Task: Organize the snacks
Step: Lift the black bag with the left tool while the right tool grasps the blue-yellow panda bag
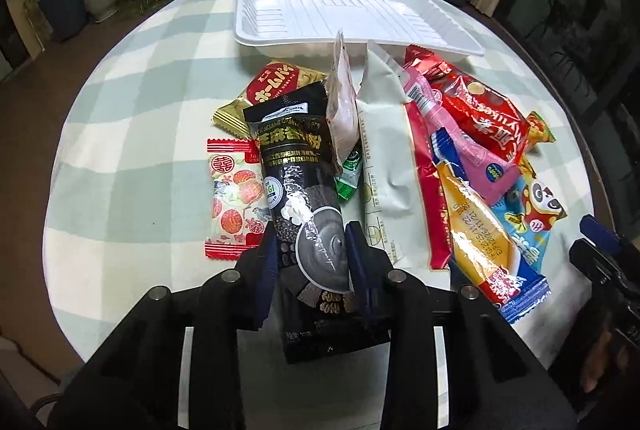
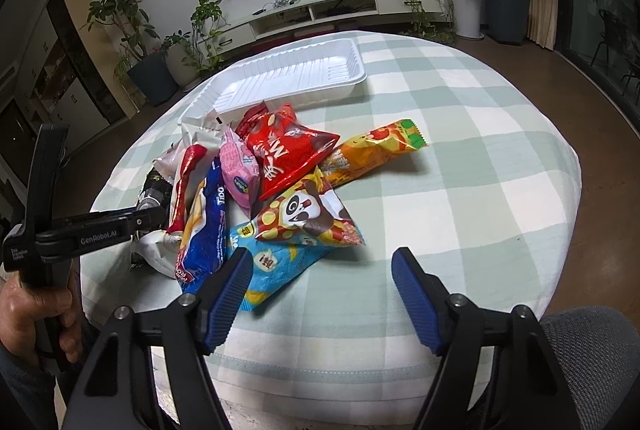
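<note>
Left wrist view: left gripper [image 1: 310, 242] jaws clamp the black packet [image 1: 298, 166], white tray [image 1: 280, 42] at twelve o'clock; right gripper [image 2: 322, 266] jaws wide apart, empty.

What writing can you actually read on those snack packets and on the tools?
"GenRobot.AI": on the left gripper.
"Tido": on the blue packet.
"SESAME": on the black packet in the left gripper.
"MYLIKES": on the red bag.
Other print is too small or blurred.

One white tray [image 1: 280, 42], about eleven snack packets [image 1: 384, 150], two grippers [image 2: 322, 262]
</note>
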Demonstrator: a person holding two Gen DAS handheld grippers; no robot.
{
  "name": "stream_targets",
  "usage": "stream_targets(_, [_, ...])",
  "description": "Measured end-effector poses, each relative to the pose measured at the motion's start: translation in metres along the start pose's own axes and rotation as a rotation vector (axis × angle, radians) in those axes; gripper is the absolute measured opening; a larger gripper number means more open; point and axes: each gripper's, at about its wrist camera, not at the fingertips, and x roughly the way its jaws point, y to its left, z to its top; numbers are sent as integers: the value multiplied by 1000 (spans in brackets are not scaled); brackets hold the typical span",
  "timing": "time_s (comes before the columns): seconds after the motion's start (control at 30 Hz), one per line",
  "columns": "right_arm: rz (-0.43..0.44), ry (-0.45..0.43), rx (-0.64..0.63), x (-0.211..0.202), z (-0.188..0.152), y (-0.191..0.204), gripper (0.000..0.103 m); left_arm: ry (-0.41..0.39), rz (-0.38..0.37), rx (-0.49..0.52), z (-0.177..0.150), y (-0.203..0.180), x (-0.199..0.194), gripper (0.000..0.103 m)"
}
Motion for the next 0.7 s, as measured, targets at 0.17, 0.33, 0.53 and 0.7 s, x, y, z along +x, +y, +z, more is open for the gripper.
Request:
stream_targets(0.17, [3,12,-6,2,-1,2,75,11,0,20,6,-3,11,30])
stream_targets(0.33, [6,24,3,2,2,0,75,-8,-47,15,3,3,10,25])
stream_targets(0.53, [107,90,93,7,10,-3,75,-37,-118,-33,-14,20,-5,25])
stream_targets(0.7, [171,173,183,28,18,0,76,-80,-191,-82,-30,35,-21,25])
